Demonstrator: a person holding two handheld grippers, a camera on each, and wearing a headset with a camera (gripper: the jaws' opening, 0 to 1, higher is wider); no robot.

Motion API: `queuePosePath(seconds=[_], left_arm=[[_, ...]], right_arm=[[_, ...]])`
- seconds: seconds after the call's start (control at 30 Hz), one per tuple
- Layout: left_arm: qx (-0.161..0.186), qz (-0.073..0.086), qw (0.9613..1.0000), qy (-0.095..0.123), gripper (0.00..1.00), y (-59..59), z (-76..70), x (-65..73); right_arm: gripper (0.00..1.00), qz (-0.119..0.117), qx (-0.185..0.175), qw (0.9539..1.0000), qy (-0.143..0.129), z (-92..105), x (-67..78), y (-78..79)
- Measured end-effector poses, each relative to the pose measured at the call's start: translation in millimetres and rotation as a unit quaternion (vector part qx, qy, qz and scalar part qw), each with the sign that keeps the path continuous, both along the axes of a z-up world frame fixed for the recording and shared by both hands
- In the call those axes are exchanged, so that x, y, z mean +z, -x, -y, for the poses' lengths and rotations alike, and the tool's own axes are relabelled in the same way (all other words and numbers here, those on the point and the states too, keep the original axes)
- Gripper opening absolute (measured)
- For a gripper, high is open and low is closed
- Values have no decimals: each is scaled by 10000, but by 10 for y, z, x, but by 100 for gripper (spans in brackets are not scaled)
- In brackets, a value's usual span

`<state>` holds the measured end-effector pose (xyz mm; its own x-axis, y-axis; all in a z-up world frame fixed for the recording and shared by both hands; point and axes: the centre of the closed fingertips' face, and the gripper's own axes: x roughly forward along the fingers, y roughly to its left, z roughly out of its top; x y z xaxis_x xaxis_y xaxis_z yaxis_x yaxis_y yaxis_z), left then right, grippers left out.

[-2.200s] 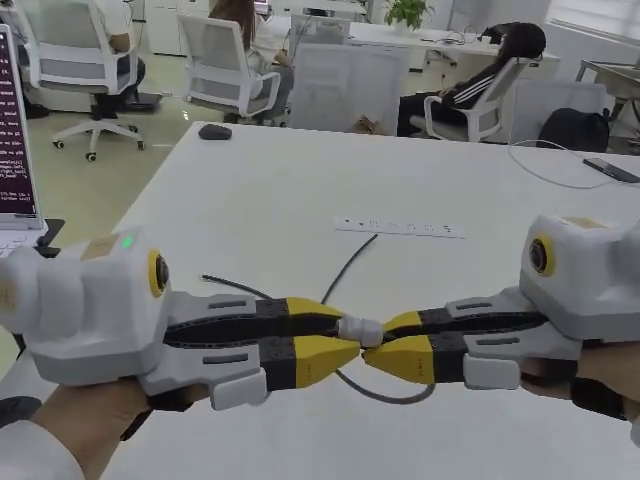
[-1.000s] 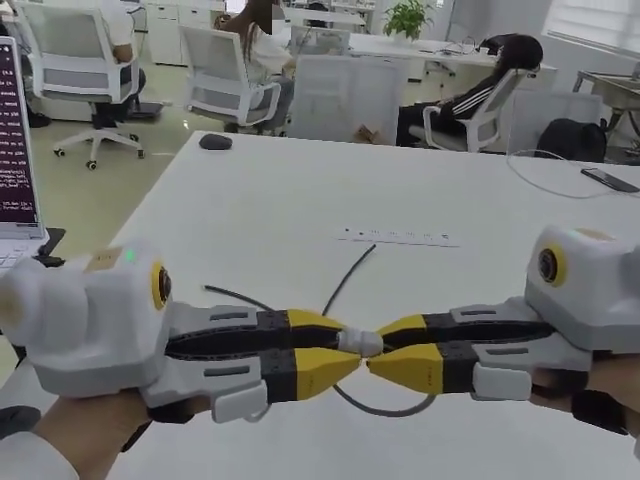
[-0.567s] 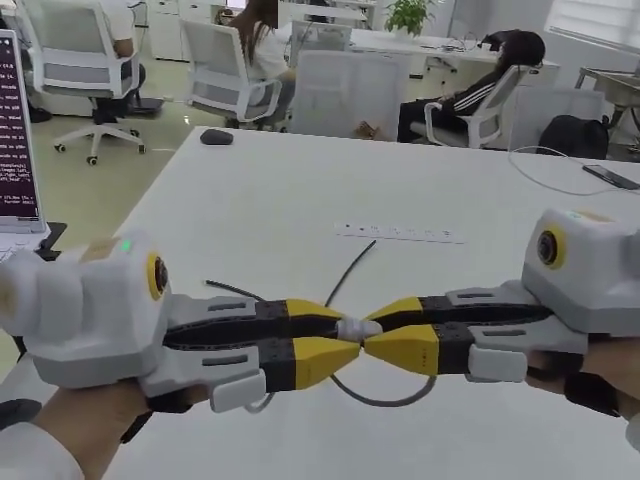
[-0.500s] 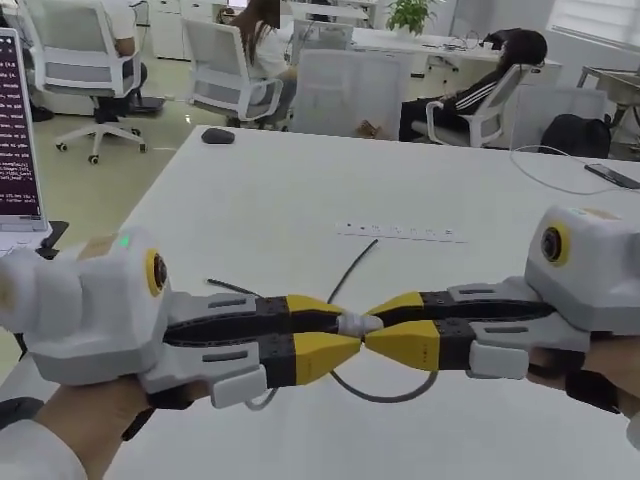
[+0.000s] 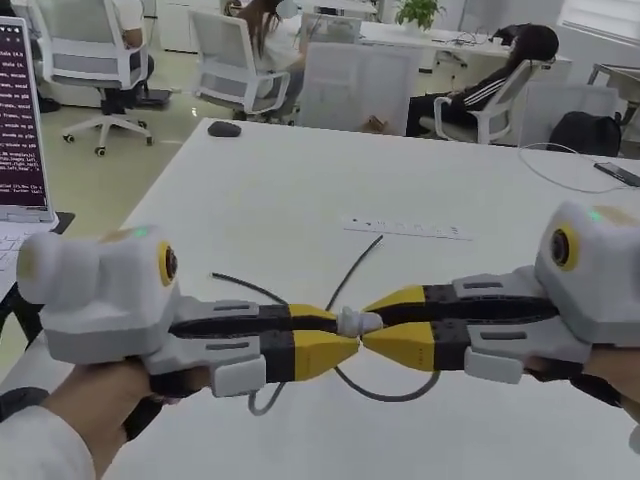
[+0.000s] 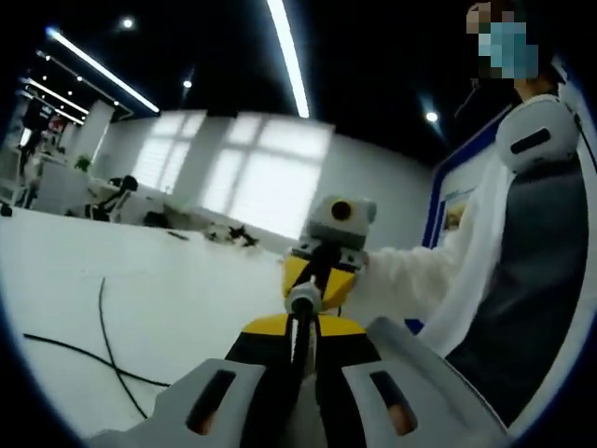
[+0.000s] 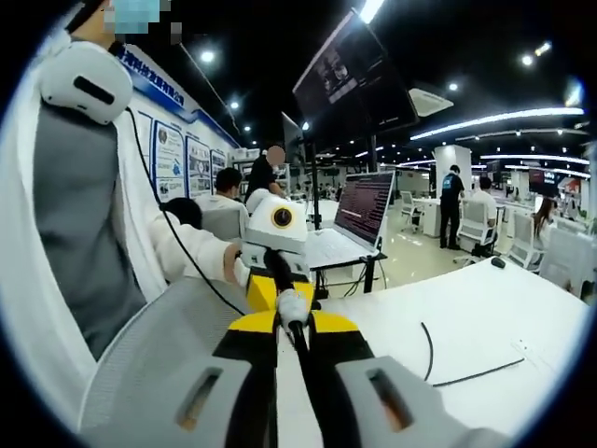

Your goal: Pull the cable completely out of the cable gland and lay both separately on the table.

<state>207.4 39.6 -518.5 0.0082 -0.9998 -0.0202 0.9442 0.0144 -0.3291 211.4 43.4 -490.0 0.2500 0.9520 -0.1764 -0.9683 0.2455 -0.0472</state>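
Observation:
Over the white table (image 5: 300, 190) my two grippers meet tip to tip. A small white cable gland (image 5: 357, 322) sits between the yellow tips. My left gripper (image 5: 338, 330) is shut on the gland's left end. From the right, my right gripper (image 5: 370, 322) is shut on the dark grey cable (image 5: 352, 262) just behind the gland. The cable runs across the table and loops under the grippers. In the left gripper view the gland (image 6: 303, 299) sits at my own tips (image 6: 300, 325). In the right gripper view the gland (image 7: 289, 306) sits just past my tips (image 7: 284, 325).
A white power strip (image 5: 405, 228) lies flat beyond the cable. A black mouse (image 5: 224, 129) rests at the far left edge and a phone (image 5: 620, 172) at the far right. A laptop screen (image 5: 15, 120) stands off the table's left side. People sit on office chairs behind.
Both grippers stay tip to tip on the gland, with the cable still through it. A short bend of cable now hangs below the left gripper. The head camera has tilted slightly.

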Motion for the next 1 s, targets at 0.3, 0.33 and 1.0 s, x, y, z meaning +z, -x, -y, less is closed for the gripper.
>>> queuePosePath(seconds=[0.3,0.33,1.0], left_arm=[[436,606,9952,628,7,6,68,250],[489,644,9944,678,8,10,66,266],[227,612,9936,921,16,39,25,402]], right_arm=[[12,-760,108,9967,-278,-17,-7,8],[12,-923,26,9951,-342,-1,22,-15],[12,-1431,319,9891,-163,-34,9,121]])
